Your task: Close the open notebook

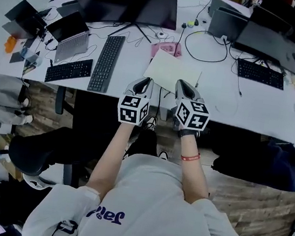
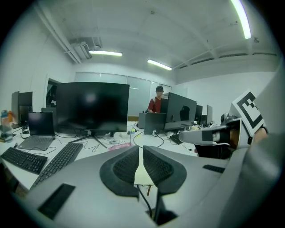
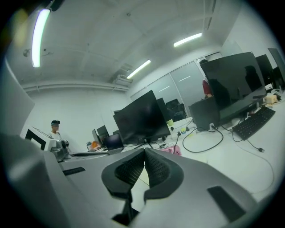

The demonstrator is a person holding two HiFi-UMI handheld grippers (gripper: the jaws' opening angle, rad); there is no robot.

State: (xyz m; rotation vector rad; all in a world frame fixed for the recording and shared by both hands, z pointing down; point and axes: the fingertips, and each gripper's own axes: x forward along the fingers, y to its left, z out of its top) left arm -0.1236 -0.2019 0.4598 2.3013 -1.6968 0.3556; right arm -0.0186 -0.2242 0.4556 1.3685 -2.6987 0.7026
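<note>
A cream notebook [image 1: 171, 70] lies flat on the white desk [image 1: 258, 106], just in front of the big monitor. Both grippers hover side by side at the desk's near edge, their tips over the notebook's near edge. My left gripper [image 1: 144, 80] is shut, its dark ribbed pads meeting at the tips with nothing between them. My right gripper [image 1: 184, 84] is shut and empty too. In the left gripper view the cream page [image 2: 141, 176] shows below the left gripper [image 2: 140, 148]. In the right gripper view a sliver of the page [image 3: 142, 180] shows under the right gripper [image 3: 144, 150].
A black keyboard [image 1: 107, 62] lies left of the notebook, a second one [image 1: 68, 70] and a laptop [image 1: 73, 36] further left. A pink item [image 1: 166, 48] and cables sit behind it. A large monitor [image 1: 125, 2] stands at the back. Another keyboard [image 1: 260, 74] is at the right.
</note>
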